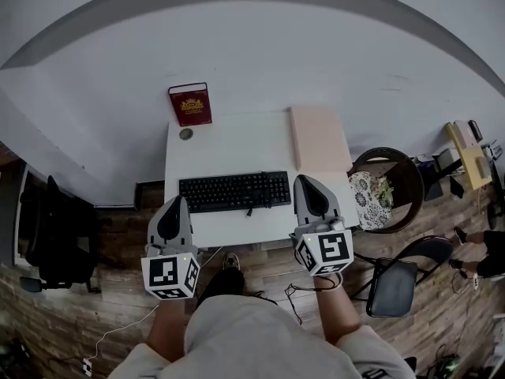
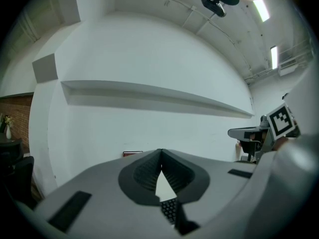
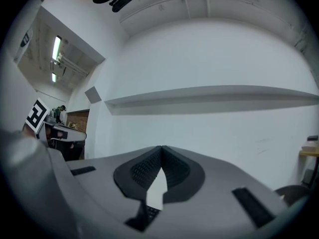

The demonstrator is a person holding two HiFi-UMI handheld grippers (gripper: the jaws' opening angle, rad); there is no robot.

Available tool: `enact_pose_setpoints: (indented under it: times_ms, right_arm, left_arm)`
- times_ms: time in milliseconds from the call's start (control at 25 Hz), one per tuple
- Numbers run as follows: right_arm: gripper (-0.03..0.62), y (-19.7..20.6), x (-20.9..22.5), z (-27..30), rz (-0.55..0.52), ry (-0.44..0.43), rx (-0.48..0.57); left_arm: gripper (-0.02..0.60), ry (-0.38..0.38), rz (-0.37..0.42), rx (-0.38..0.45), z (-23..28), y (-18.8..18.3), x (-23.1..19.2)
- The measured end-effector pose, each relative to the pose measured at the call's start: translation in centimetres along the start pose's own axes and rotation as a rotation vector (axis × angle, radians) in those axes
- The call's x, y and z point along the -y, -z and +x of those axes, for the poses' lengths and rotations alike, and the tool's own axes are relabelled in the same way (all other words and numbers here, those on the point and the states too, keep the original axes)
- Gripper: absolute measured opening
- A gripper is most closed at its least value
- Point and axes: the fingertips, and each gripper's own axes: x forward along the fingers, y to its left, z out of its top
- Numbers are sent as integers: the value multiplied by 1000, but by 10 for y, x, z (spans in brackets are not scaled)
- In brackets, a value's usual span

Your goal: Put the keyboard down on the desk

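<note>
- The black keyboard (image 1: 235,191) is seen lying flat on the white desk (image 1: 237,144), near the front edge, with its long side along that edge.
- The job looks done, because the keyboard is held by nothing and rests on the desk.
- Nothing more seems to be left, unless the keyboard is to be set straighter, and it looks straight enough.
- The left gripper (image 2: 160,156) is seen with its jaws pressed together, and nothing is held between them.
- The right gripper (image 3: 162,151) is closed tight in the same way, and it is empty too.
- Both grippers are held at the near side of the desk, the left one by the left front corner and the right one just beside the right end of the keyboard.
- A bit of the keys is seen below each pair of jaws, so the keyboard is judged to lie under them and not be touched.
- A red book (image 1: 190,104) is stood at the far left corner, against the wall.
- A small round thing (image 1: 186,133) is laid just in front of the book.
- A pale pink board (image 1: 319,138) is laid along the right side of the desk.
- A round chair with a flowery cushion (image 1: 371,192) is placed to the right, and a black folding chair (image 1: 392,285) is nearer.
- The space around the keyboard is not blocked by any of these things.
</note>
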Motion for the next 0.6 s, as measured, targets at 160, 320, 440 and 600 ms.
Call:
enact_pose_setpoints:
  times_ms: [160, 320, 440, 600]
  right_arm:
    - [3, 0, -2, -1, -6, 5, 5]
    - [3, -1, -2, -4, -12, 6, 5]
    - [3, -5, -2, -4, -23, 2, 11]
    - [3, -4, 0, -5, -22, 2, 5]
  left_arm:
    - [11, 0, -1, 1, -1, -1, 0]
    - [11, 4, 4, 3, -3, -2, 2]
    - [11, 8, 6, 4, -2, -2, 5]
    - [11, 6, 11, -2, -3, -1, 7]
